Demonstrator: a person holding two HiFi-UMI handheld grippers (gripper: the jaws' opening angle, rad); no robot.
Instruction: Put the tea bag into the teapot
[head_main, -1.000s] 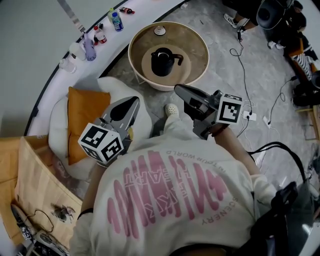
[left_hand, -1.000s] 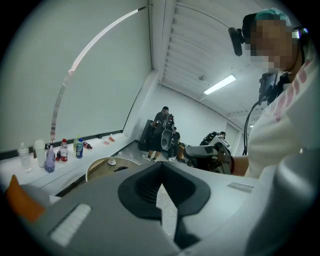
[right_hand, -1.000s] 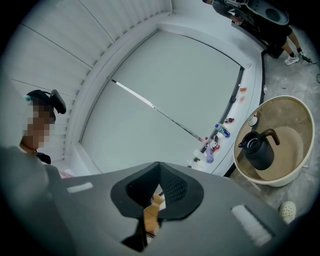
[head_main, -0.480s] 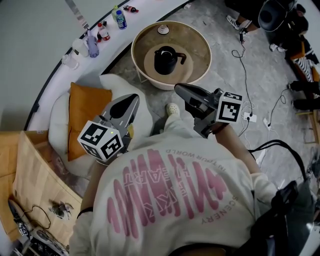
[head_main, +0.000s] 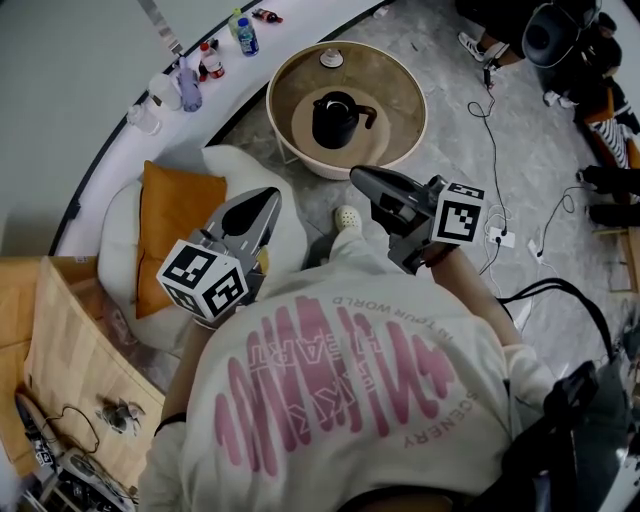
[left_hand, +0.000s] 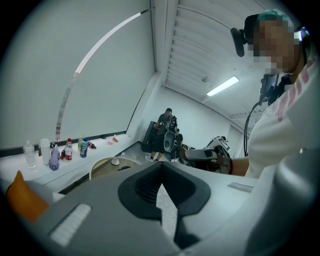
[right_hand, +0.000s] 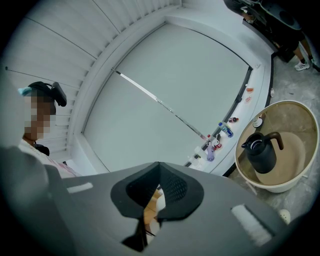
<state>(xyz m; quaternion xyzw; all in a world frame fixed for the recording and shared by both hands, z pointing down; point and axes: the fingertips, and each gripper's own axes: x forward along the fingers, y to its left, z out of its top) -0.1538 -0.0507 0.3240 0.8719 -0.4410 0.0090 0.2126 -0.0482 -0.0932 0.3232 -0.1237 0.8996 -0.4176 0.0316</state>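
A round counter (head_main: 418, 125) with a raised rim holds a black teapot (head_main: 335, 118), which stands upright on a tan mat (head_main: 300, 132) near the middle. A small pale object (head_main: 330, 58) sits alone by the far rim, too small to identify. Whether the teapot is lidded, or has anything inside, cannot be told from either the head view or the right gripper view (right_hand: 262, 150).

The left gripper (head_main: 270, 197) and the right gripper (head_main: 356, 174) are both held in front of the person's chest and point toward the counter. Each has its jaws together at the tips (left_hand: 161, 166) (right_hand: 159, 165) with nothing between them. The teapot is ahead of both and well apart from them, nearer the right one, with bare floor (head_main: 470, 170) in between.

The tea bag cannot be made out in any view.

Bottles (head_main: 188, 85) line a curved white ledge (head_main: 120, 150), their labels unreadable. An orange cushion (head_main: 170, 225) lies on a white armchair (head_main: 118, 245), which is partly hidden by the left gripper.
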